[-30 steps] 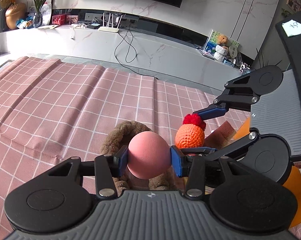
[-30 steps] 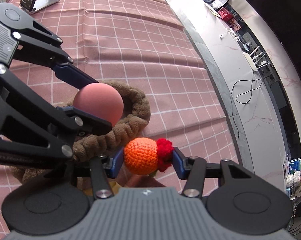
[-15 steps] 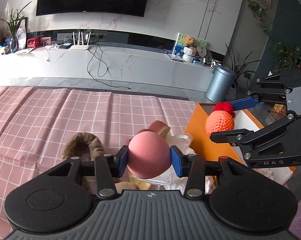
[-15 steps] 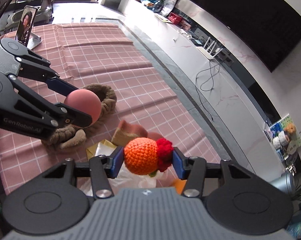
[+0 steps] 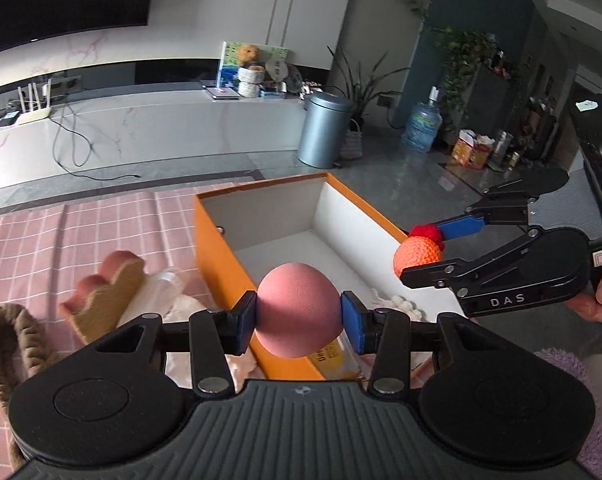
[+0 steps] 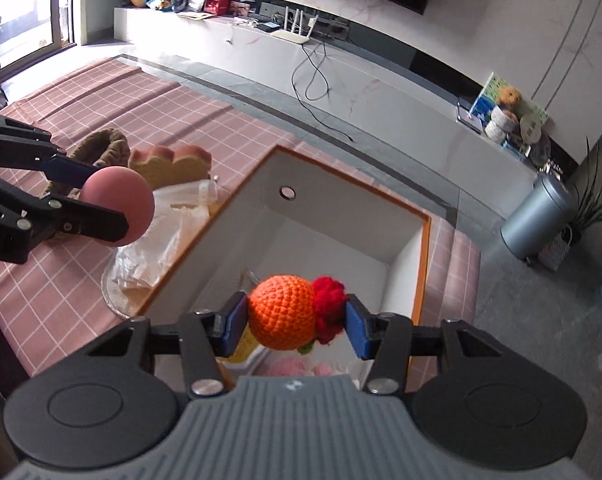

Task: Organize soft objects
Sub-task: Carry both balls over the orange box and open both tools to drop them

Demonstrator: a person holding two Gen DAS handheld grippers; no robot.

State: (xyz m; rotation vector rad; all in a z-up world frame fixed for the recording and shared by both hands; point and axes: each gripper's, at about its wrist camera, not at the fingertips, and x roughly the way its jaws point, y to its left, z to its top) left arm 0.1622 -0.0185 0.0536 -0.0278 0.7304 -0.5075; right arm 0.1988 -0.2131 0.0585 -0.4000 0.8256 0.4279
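Pink checked cloth (image 6: 113,112) covers what seems a table, near marble ledge (image 6: 373,92).

Box (image 5: 221,256) sits on the cloth (image 5: 61,232), open side up. Left of the box: toast toy (image 5: 105,300) on a plastic bag (image 5: 173,300), braided basket (image 5: 5,340) further left. Ball (image 5: 297,312) hangs over the box's left wall; crochet fruit (image 6: 285,312) hangs over the box interior. Soft toys (image 6: 297,366) lie inside the box. Bin (image 5: 327,130) stands on the floor behind.
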